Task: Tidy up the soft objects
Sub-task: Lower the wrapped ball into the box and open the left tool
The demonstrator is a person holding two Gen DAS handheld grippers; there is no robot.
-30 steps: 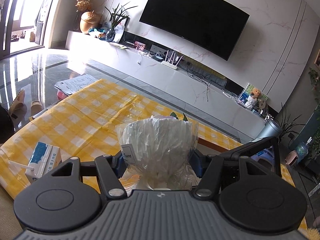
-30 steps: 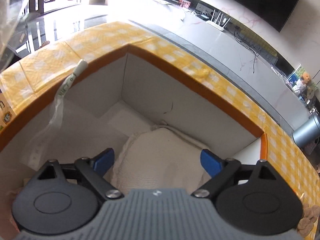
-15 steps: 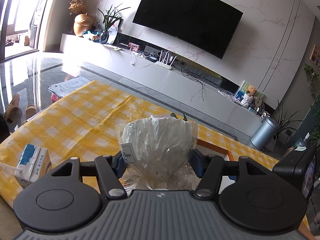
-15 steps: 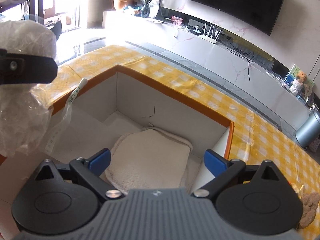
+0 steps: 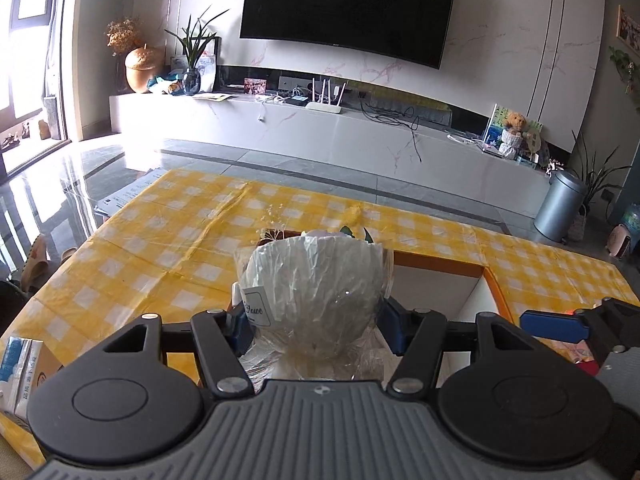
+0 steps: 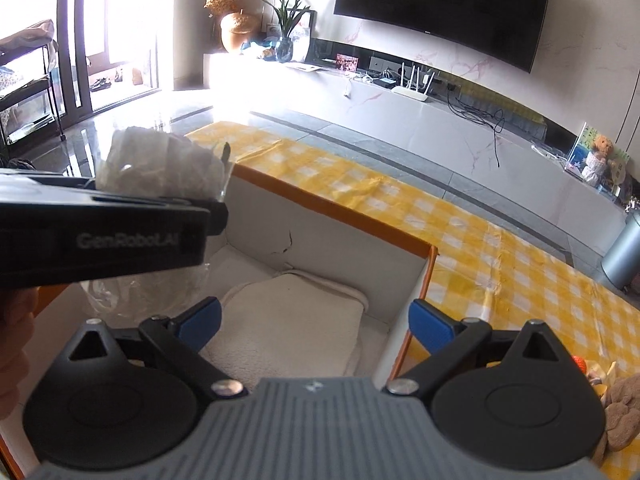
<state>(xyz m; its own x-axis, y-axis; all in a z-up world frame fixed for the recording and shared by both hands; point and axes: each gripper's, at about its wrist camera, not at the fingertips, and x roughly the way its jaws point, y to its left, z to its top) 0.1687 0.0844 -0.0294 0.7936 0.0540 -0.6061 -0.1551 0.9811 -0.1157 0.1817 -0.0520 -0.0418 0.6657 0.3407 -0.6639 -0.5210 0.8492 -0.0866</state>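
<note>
Cellophane-wrapped white paper flower bouquet (image 5: 316, 300) sits clamped between the blue pads of the left gripper (image 5: 316, 326), jaws partly closed and pressing its sides; small white label at its 9 o'clock. In the right wrist view the bouquet (image 6: 160, 164) hangs at 10 o'clock of the right gripper (image 6: 316, 322), above the near-left part of the orange-rimmed white cardboard box (image 6: 340, 216). Right gripper jaws have just been opening, now spread wide, nothing between the pads; a folded cream fleece cloth (image 6: 288, 320) lies flat on the box floor below them. Box rests on the yellow-and-white checked tablecloth (image 5: 168, 248). Blue-and-white milk carton (image 5: 20, 368) at 8 o'clock of the left gripper, on the cloth. Brown plush toy (image 6: 624, 412) at 4 o'clock of the right gripper, outside the box.
</note>
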